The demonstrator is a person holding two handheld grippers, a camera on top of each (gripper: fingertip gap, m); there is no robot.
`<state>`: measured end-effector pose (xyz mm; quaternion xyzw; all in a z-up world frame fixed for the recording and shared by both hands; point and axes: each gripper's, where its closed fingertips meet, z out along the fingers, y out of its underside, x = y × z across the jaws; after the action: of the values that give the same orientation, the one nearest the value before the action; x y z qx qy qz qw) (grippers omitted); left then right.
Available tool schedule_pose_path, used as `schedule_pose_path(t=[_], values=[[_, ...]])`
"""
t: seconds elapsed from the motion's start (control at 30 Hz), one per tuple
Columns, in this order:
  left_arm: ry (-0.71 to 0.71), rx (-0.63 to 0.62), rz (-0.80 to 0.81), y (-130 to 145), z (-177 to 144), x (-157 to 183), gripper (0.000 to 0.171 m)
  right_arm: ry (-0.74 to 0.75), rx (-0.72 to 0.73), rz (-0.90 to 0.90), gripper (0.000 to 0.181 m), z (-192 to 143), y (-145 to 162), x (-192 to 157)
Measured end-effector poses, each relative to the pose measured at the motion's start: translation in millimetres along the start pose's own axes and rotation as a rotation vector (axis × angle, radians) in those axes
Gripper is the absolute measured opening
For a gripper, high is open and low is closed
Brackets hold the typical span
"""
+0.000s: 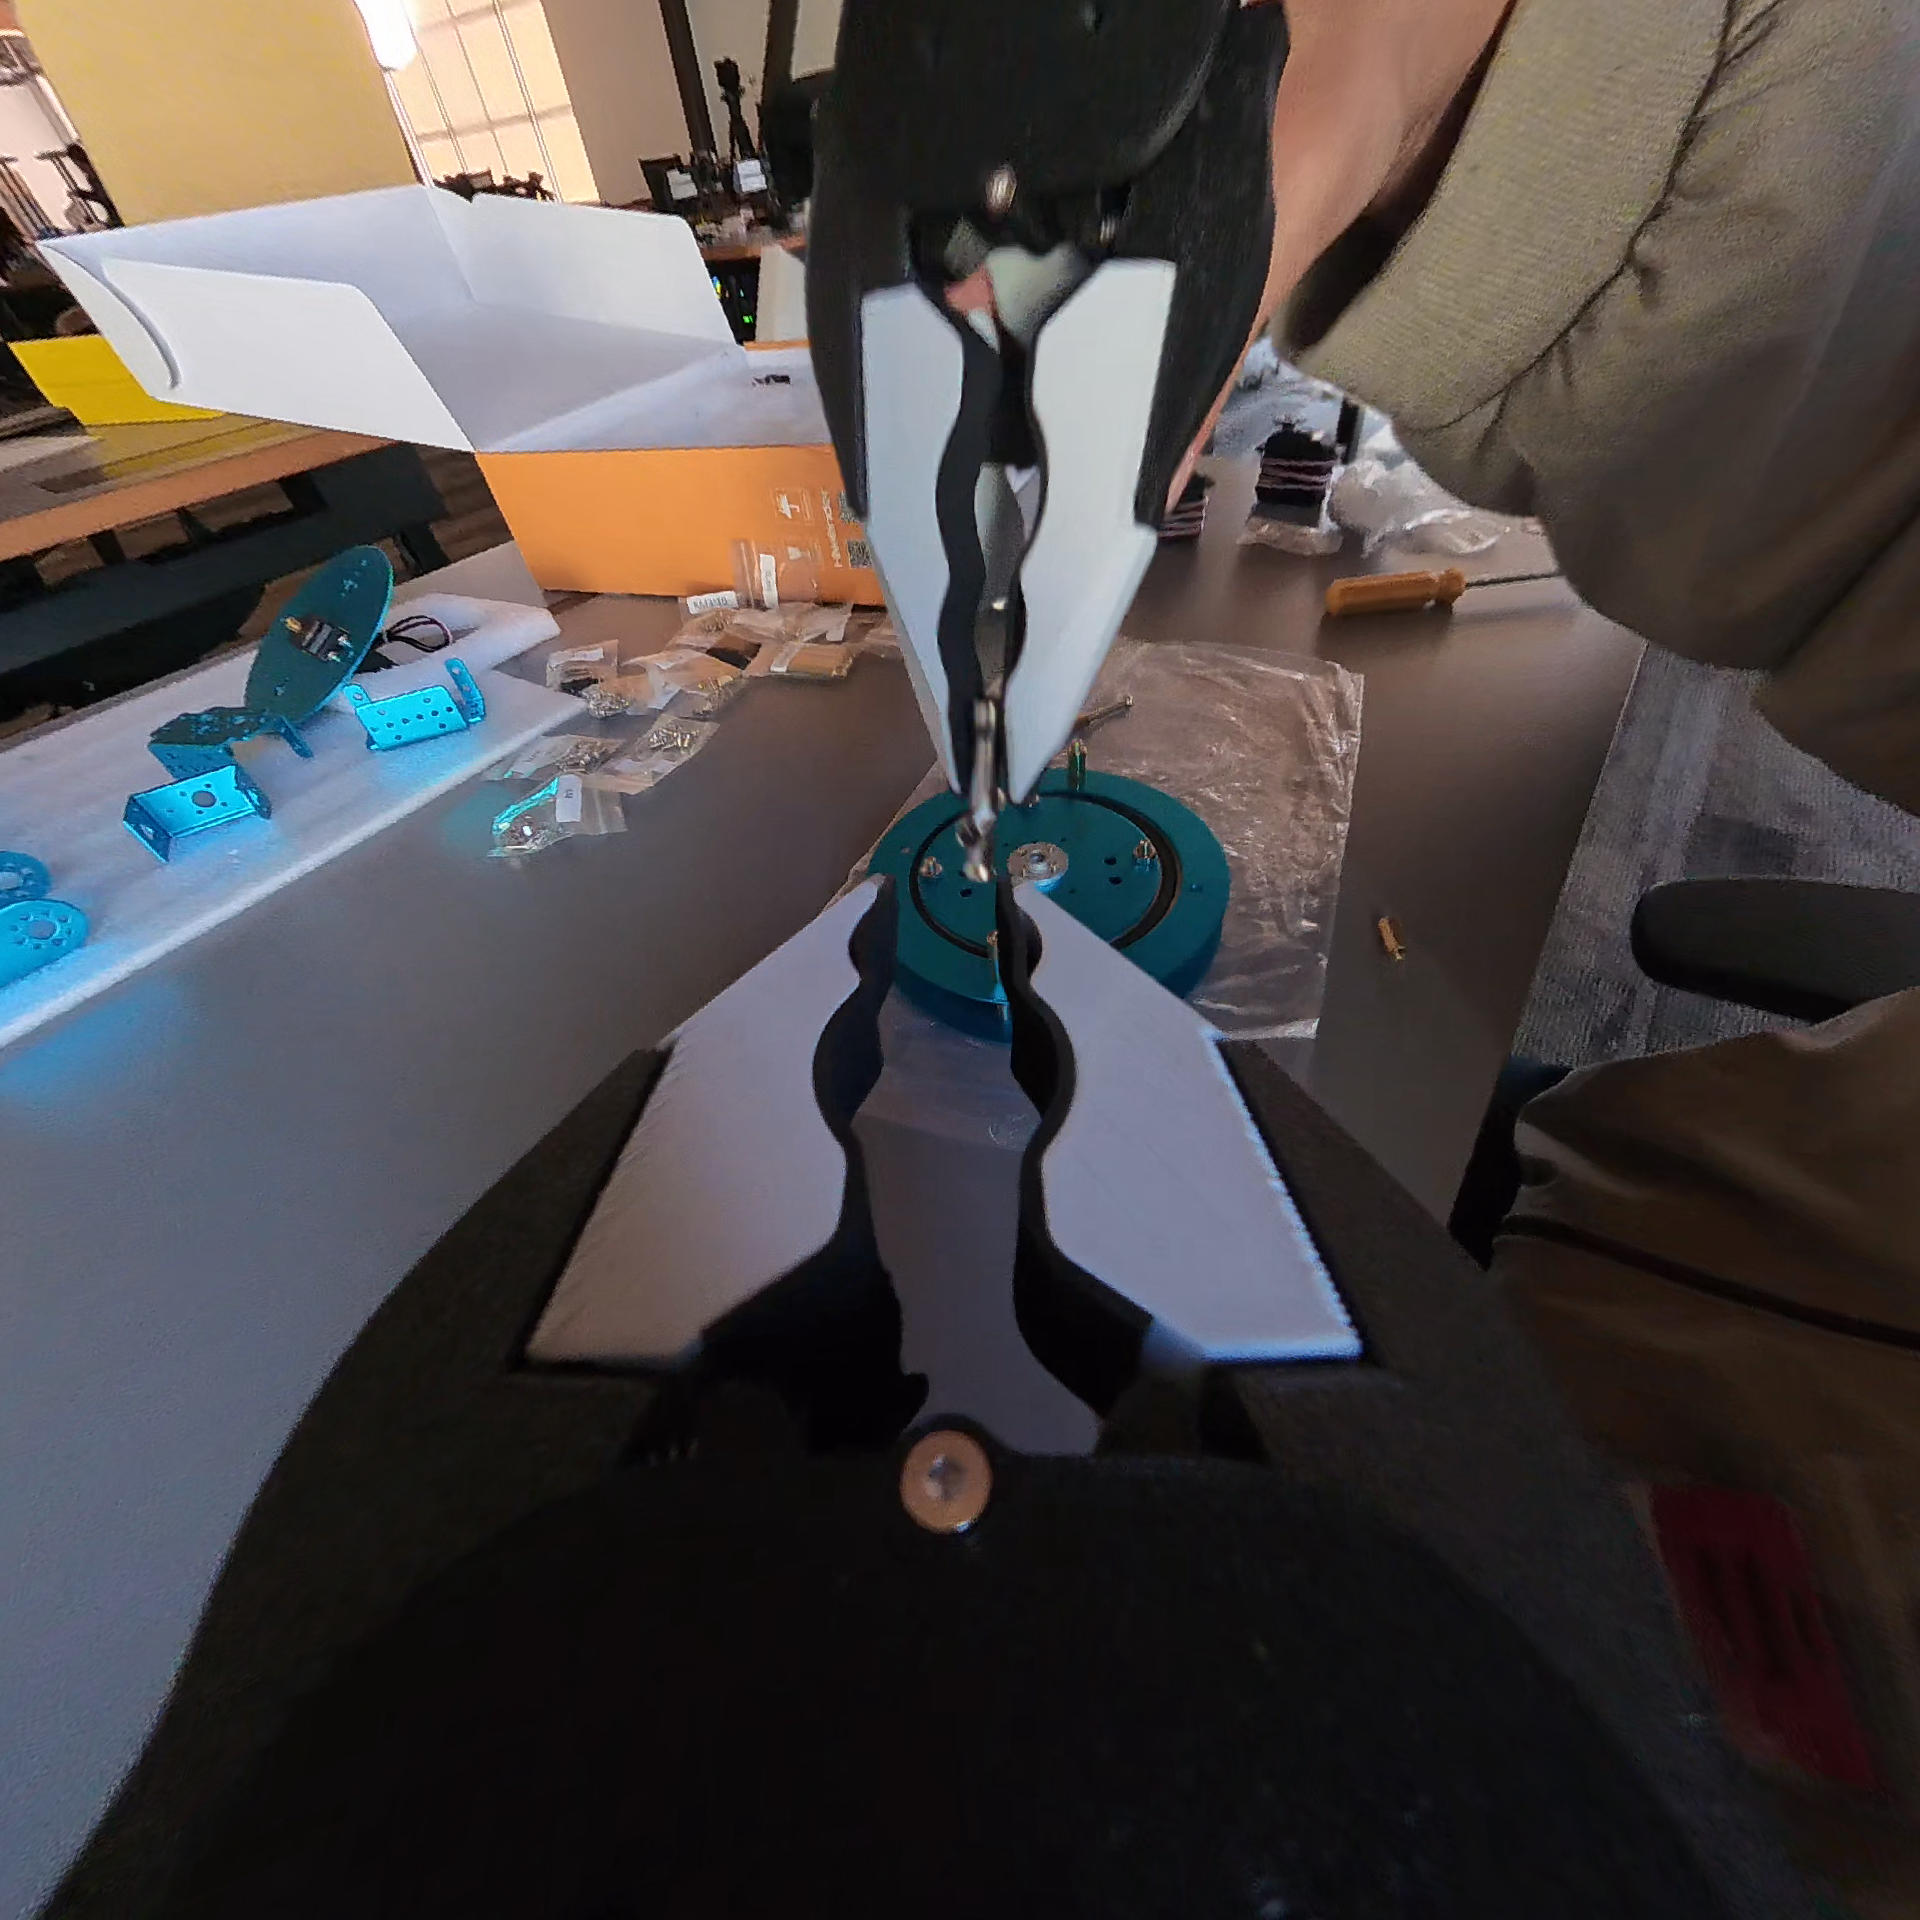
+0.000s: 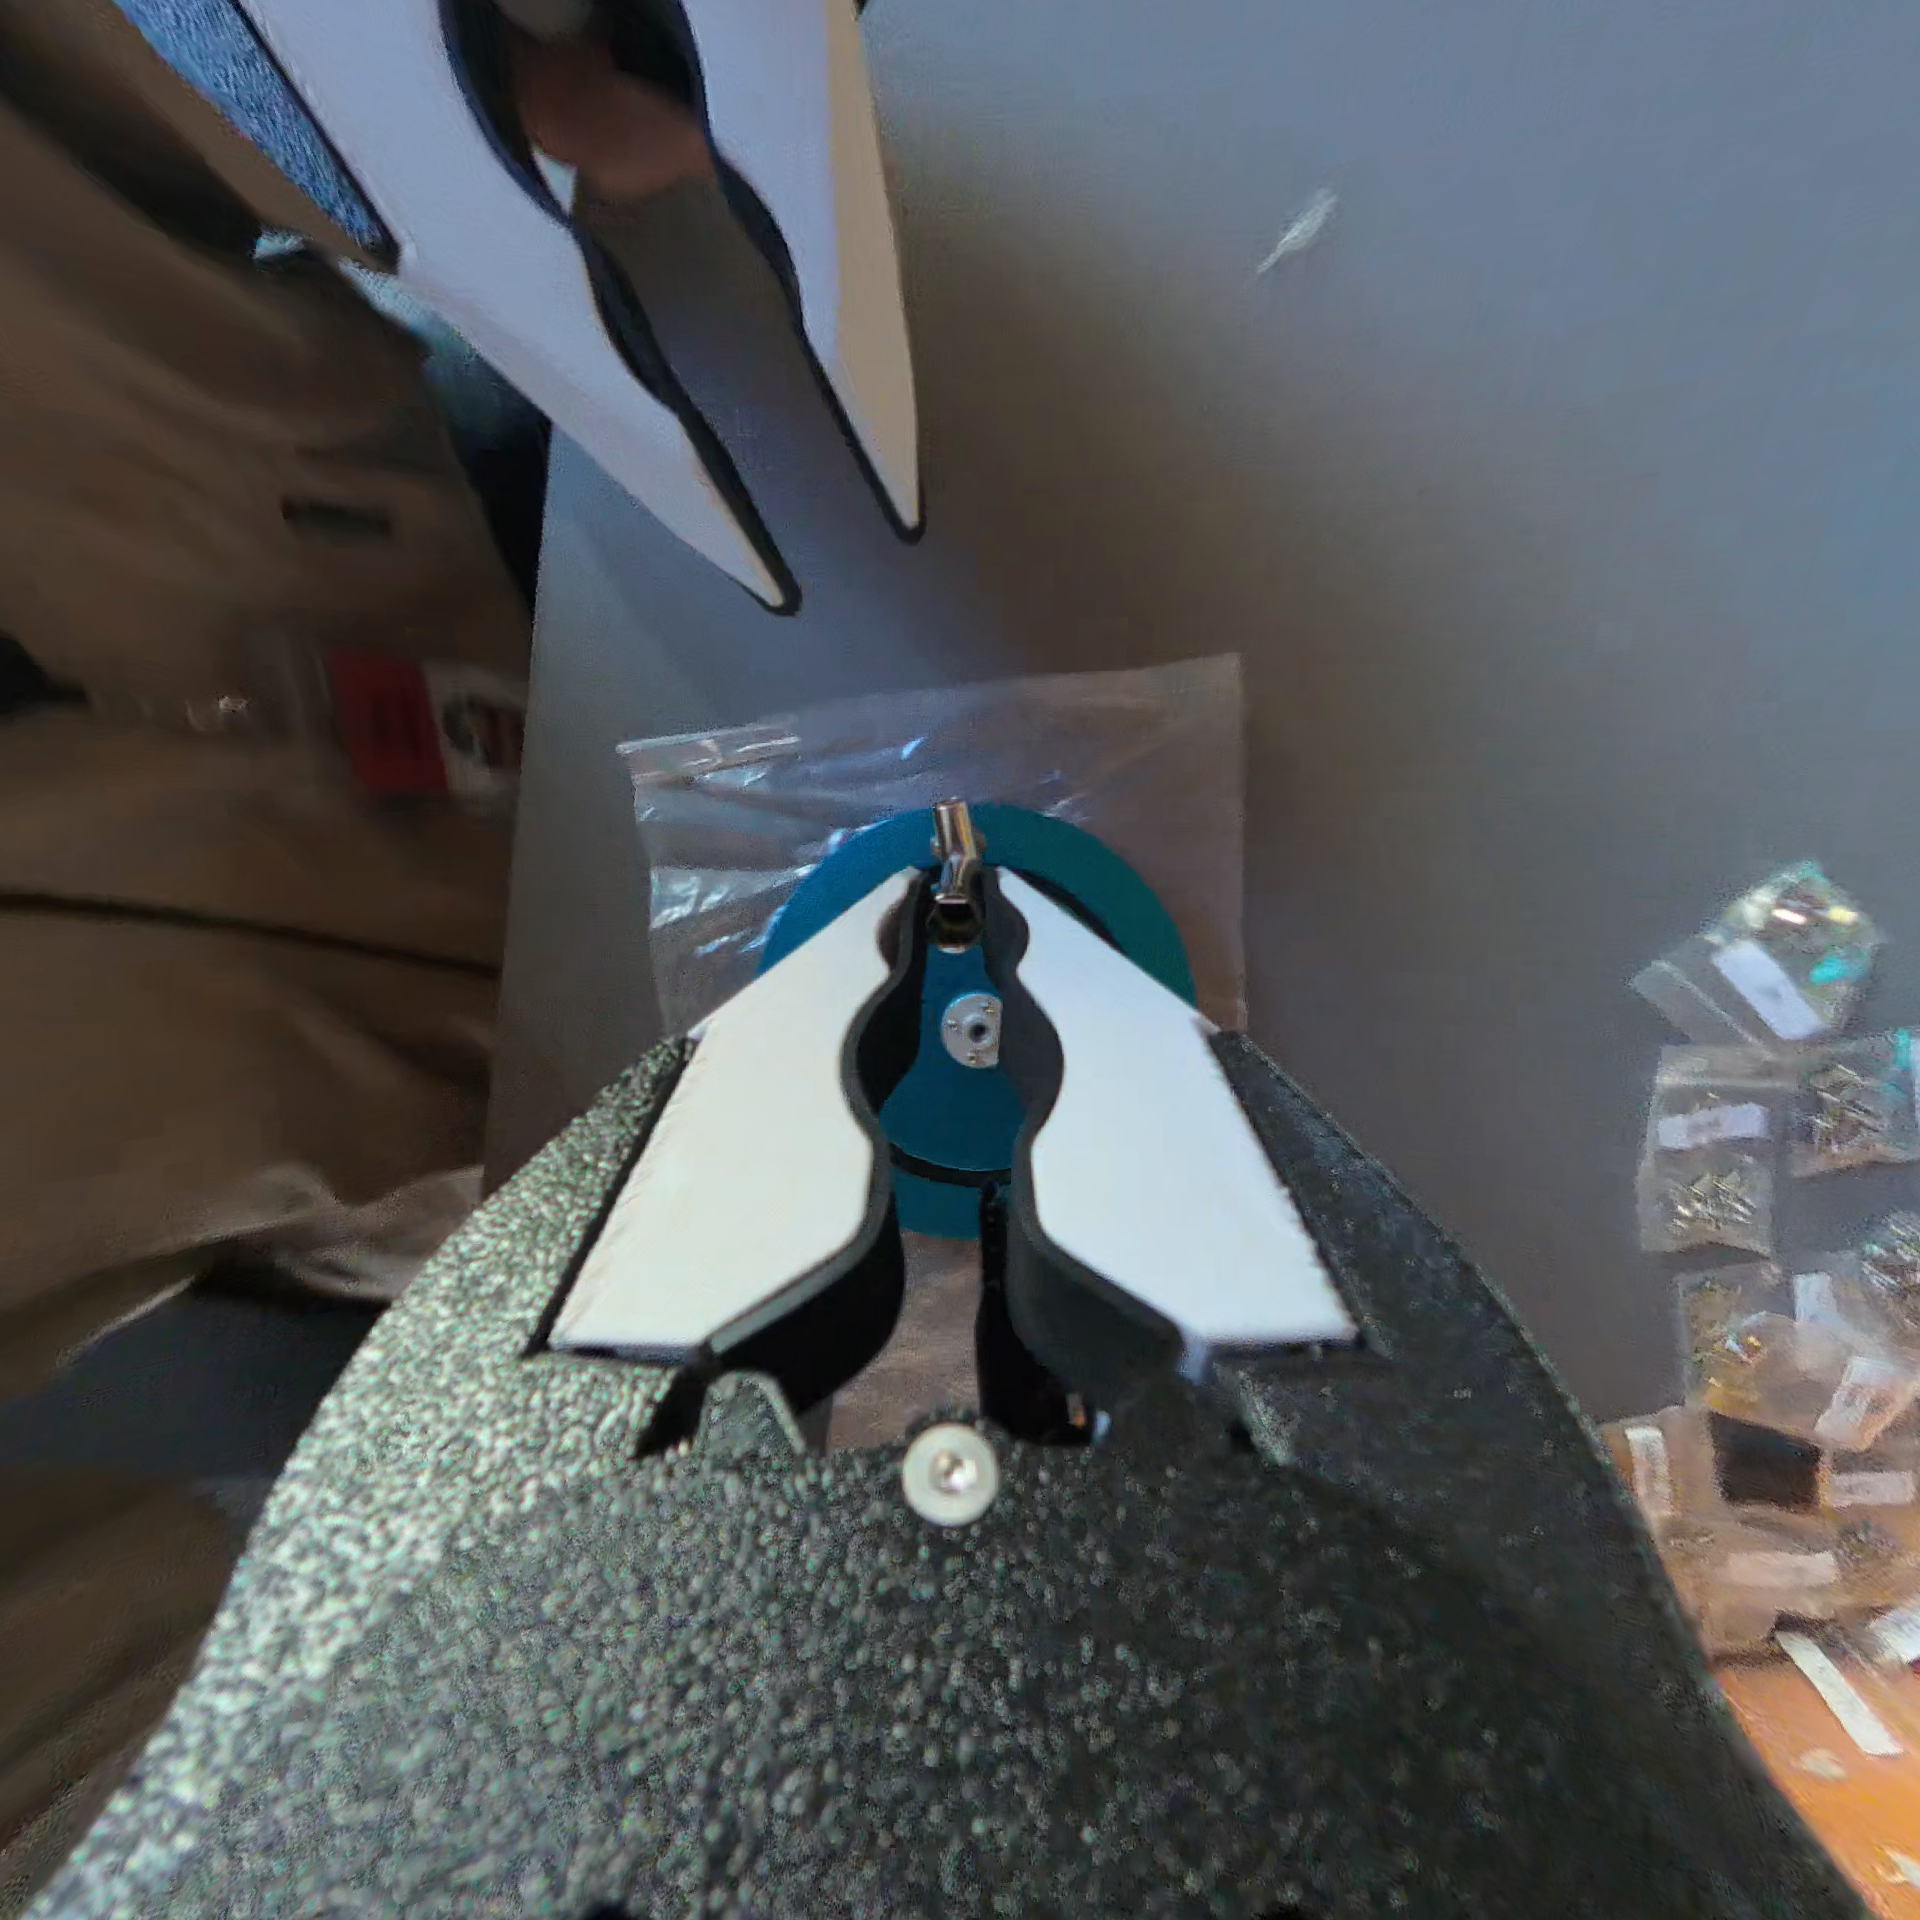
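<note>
Grey bench (image 1: 416, 1143) in a workshop: right gripper (image 1: 982, 805) descends from 12 o'clock, fingers clenched on an upright hex key (image 1: 987, 748) over the teal turntable base (image 1: 1164, 914); left gripper (image 1: 951, 894), fingers parted and empty, waits at 6 o'clock.

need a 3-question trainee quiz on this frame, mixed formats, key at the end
1. True or false: the left hand-held gripper is shut on a part.
2. What does the right hand-held gripper grip? A) red marker B) small silver metal tool C) wooden block
3. Fill in: the round teal metal base rests on a ____.

Key
1. False: its fingers stand apart with nothing between them.
2. B: the tool is pinched at the fingertips, over the base.
3. clear plastic bag, lying flat on the grey table.
</note>
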<state>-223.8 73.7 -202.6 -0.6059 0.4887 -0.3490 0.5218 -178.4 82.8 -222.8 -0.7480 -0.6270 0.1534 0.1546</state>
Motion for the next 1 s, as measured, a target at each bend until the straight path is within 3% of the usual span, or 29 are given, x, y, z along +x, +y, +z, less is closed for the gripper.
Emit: schedule_pose_path(t=[0.17, 0.57, 1.0], values=[[-0.003, 0.028, -0.028, 2.9, -7.3, 6.5, 0.016, -0.037, -0.144, -0.035, 0.009, 15.3, 6.4, -5.7], [0.012, -0.011, -0.034, 10.3, 2.1, 8.1, 0.016, -0.055, -0.173, -0.029, 0.009, 23.3, 9.5, -3.8], [0.052, -0.152, -0.051, 27.9, 30.6, 5.8, 0.016, -0.072, -0.293, -0.061, 0.009, 26.6, 3.7, -4.0]])
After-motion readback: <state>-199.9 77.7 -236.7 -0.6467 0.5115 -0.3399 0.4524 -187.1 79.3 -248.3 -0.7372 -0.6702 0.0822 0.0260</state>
